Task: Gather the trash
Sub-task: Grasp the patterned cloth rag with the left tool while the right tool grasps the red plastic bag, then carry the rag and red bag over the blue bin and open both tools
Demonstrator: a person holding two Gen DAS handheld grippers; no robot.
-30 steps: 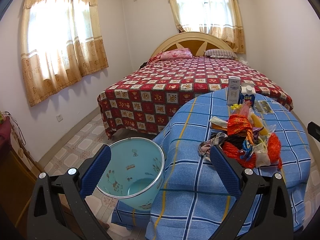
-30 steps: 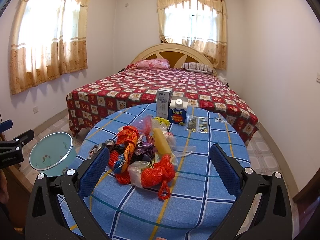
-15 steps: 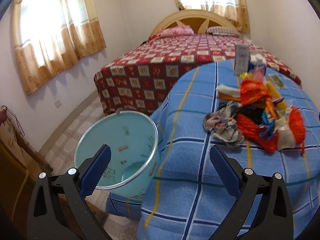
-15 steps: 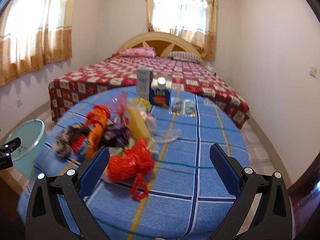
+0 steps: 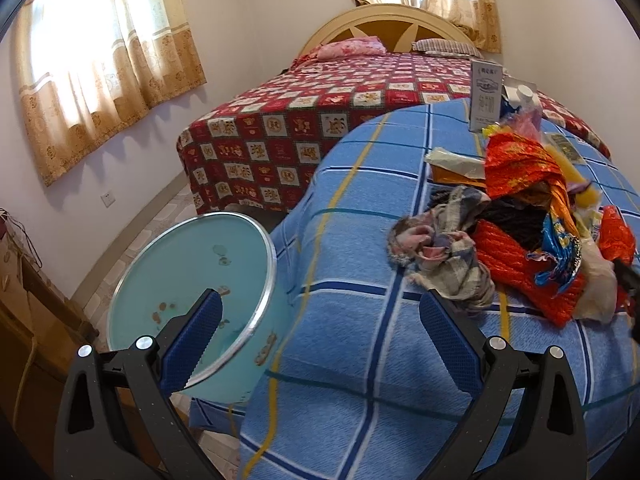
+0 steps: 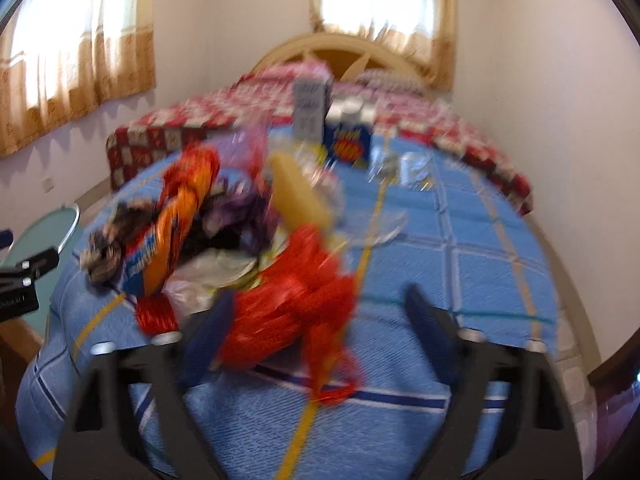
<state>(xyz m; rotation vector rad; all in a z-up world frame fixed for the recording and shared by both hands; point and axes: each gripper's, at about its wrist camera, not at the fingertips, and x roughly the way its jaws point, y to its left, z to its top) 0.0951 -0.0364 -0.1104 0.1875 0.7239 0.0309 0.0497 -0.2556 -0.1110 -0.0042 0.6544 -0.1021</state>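
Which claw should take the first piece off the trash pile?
Right, probably. The right claw is open with the red mesh bag lying between its fingers. The left claw is open too, but sits between the bin and the pile, nearer the bin.

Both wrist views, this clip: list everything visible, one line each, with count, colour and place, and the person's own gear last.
table: one, blue checked cloth, foreground.
trash pile: one heap, mostly red and orange wrappers and bags, on the table.
crumpled rag: one, grey and pink, at the pile's near edge.
cartons: two, one white and one blue, upright at the table's far edge.
bin: one, pale teal with a metal rim, on the floor left of the table.
bed: one, red patterned cover, behind the table.
pillows: two, pink and striped, at the headboard.
curtains: two windows, tan.
left gripper: one, black with blue pads, open.
right gripper: one, blurred, open around the red bag.
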